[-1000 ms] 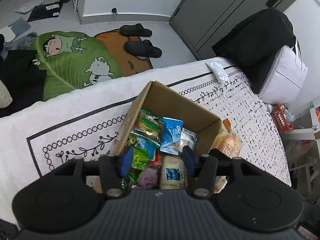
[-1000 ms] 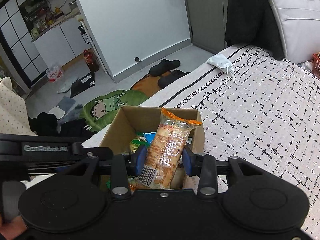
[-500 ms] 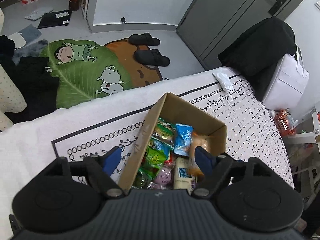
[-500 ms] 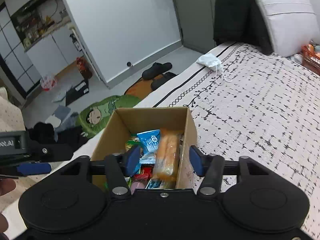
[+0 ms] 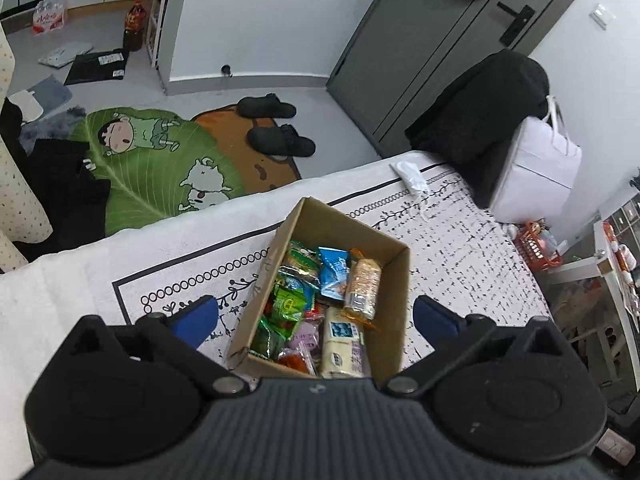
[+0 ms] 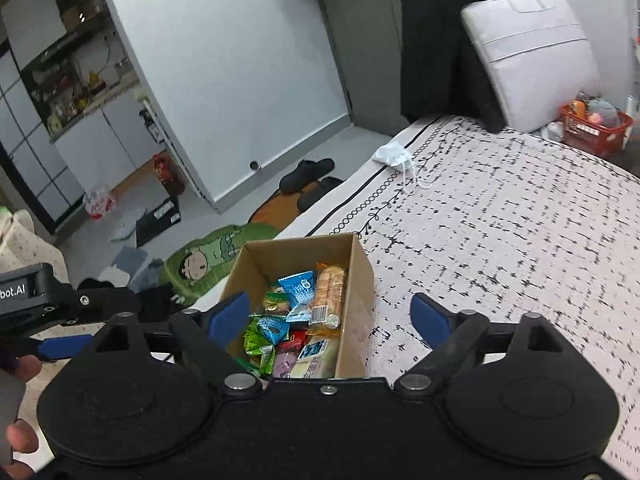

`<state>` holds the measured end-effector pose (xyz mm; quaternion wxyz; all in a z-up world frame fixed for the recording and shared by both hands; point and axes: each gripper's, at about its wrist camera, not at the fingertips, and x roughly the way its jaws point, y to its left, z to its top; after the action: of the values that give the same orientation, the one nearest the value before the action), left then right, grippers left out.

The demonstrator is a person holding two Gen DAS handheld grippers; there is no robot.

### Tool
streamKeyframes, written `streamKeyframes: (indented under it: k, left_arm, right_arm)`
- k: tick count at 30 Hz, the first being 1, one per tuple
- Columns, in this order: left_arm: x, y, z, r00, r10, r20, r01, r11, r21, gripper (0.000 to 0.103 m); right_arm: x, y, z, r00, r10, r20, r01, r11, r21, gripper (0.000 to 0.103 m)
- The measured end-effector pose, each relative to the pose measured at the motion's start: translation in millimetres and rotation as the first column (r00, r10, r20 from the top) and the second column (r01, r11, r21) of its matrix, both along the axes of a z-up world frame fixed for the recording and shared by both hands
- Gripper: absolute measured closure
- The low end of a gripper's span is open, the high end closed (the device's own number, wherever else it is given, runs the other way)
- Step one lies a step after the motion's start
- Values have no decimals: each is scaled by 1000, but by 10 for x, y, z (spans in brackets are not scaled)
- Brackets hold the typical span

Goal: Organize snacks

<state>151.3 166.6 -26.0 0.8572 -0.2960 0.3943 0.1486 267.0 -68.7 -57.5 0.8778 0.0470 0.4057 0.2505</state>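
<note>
One cardboard box [image 5: 400, 280] sits on the patterned blanket [image 5: 480, 248], and we take it as our landmark. Inside it we count roughly nine or ten snack packets, too crowded for an exact tally: one long orange biscuit pack [image 5: 362, 286] lying along the box's right wall, one blue packet [image 5: 334, 272] just beside it toward the middle, two or three green packets [image 5: 286, 304] on the left side, one cream packet with a blue picture [image 5: 342, 344] at the near end, and one pale purple packet [image 5: 306, 334] next to that. We hold two grippers above the box's near end. Our left gripper [image 5: 316, 316] has its jaws opening, spread wider than the box, with nothing clamped between the two blue pads [image 5: 198, 314]. Our right gripper [image 6: 330, 316] is opening as well, its two blue pads [image 6: 430, 318] clear of everything, and the box below shows between them. Beyond the box's far end lies one white face mask [image 5: 410, 174] on the blanket. Further past it, on the floor, we see two black slippers [image 5: 280, 142] beside one green cartoon rug [image 5: 152, 168].
</note>
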Motion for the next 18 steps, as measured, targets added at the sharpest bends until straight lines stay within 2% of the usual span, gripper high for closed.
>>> streamKeyframes:
  k: [13, 18]
  left_arm:
    - [-360, -383, 403, 991, -105, 84, 100, 993, 61, 0]
    - [-532, -549, 500, 983, -150, 106, 141, 986, 87, 0]
  right_arm:
    - [-503, -619, 390, 990, -119, 81, 114, 992, 55, 1]
    - [-751, -797, 521, 984, -135, 113, 128, 989, 68, 0]
